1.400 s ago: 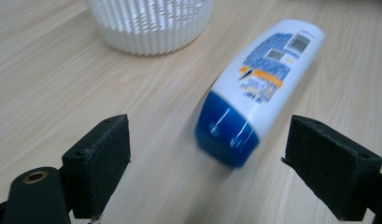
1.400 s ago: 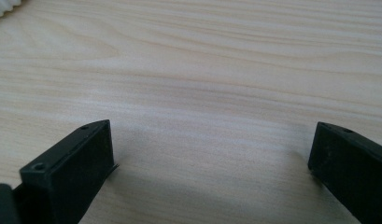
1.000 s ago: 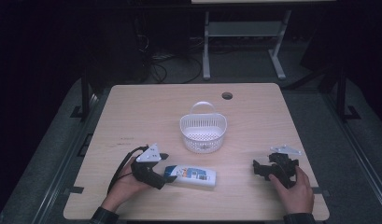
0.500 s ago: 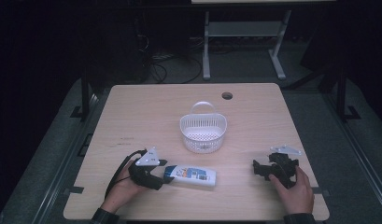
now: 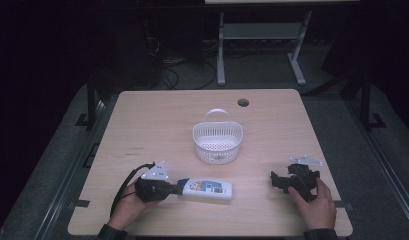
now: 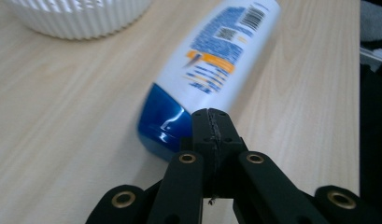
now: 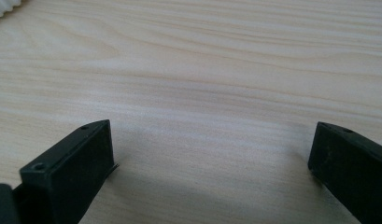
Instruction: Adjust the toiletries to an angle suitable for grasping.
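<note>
My left claw (image 6: 211,122) has crept up to the blue cap of the bottle (image 5: 207,188) lying before the basket (image 5: 217,141), jaws pressed together beside it, gripping nothing, while my right claw (image 5: 286,181) waits spread wide.

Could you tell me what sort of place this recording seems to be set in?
Probably a lab or workshop, not a home: a bare wooden table with a cable hole, loose cables on the dark floor, and a metal stand behind.
</note>
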### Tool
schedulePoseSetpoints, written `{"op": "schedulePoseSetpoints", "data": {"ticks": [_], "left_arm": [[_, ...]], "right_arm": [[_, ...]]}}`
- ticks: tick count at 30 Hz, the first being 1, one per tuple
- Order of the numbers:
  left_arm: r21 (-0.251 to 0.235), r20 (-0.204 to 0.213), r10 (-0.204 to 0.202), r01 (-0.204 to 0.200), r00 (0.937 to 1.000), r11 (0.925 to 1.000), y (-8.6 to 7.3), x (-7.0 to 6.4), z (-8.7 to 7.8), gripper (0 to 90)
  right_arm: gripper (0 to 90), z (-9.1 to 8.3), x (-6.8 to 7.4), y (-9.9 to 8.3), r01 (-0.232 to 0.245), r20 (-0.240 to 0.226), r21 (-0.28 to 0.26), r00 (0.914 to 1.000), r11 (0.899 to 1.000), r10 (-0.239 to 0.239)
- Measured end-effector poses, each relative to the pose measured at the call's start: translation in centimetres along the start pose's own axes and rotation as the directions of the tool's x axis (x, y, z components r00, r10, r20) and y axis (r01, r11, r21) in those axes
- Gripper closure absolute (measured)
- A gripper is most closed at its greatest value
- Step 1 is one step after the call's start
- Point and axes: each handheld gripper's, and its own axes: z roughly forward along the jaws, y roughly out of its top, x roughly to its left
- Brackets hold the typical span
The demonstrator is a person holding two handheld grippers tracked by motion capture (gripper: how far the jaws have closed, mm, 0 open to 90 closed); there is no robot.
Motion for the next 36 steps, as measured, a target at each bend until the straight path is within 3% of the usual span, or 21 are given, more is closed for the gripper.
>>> {"op": "schedulePoseSetpoints", "data": {"ticks": [5, 8, 16, 29, 36], "left_arm": [[0.021, 0.046, -0.004, 0.003, 0.9989, 0.9998, -0.3, -0.7, 0.7, 89.8], [0.033, 0.045, -0.001, 0.000, 0.9990, 0.9994, -0.5, -1.0, 1.1, 89.8], [0.045, 0.018, -0.021, 0.020, 0.9996, 0.9988, -0.7, -0.4, 1.3, 89.9], [0.033, -0.080, -0.056, 0.058, 0.9953, 0.9978, 0.0, 2.2, 1.3, 89.9], [0.042, -0.095, -0.059, 0.064, 0.9937, 0.9971, 0.4, 3.0, 2.0, 89.8]], "right_arm": [[0.0, 0.0, 0.0, 0.0, 0.000, 0.000, 0.000, 1.0000, 1.000, 0.000], [0.0, 0.0, 0.0, 0.0, 0.000, 0.000, 0.000, 1.0000, 1.000, 0.000], [0.0, 0.0, 0.0, 0.0, 0.000, 0.000, 0.000, 1.0000, 1.000, 0.000], [0.0, 0.0, 0.0, 0.0, 0.000, 0.000, 0.000, 1.0000, 1.000, 0.000], [0.0, 0.0, 0.0, 0.0, 0.001, 0.000, 0.000, 1.0000, 1.000, -0.001]]}}
